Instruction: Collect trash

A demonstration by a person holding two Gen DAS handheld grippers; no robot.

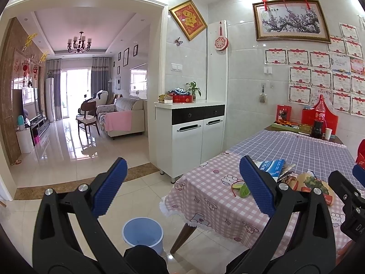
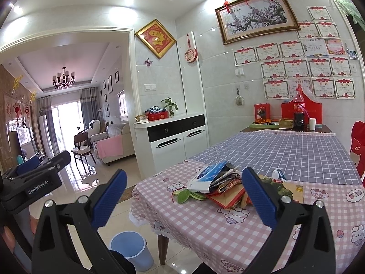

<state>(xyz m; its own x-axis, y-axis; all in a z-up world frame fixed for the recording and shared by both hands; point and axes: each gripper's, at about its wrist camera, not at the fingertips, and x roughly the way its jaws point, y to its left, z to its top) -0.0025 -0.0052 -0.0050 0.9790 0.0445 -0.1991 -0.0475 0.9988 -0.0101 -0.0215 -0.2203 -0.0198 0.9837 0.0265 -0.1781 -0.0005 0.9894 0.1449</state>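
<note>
Left wrist: left gripper spread, empty, above blue bin on floor beside table. Right wrist: right gripper spread, empty, facing trash pile near table's corner. Pile likely light, crumply paper and wrappers; grip the stiff white-blue box by its edge.

A table wears a pink checked cloth near and a blue checked cloth beyond. A trash heap lies on the pink cloth. A blue bin stands on the tiled floor beside the table.
</note>
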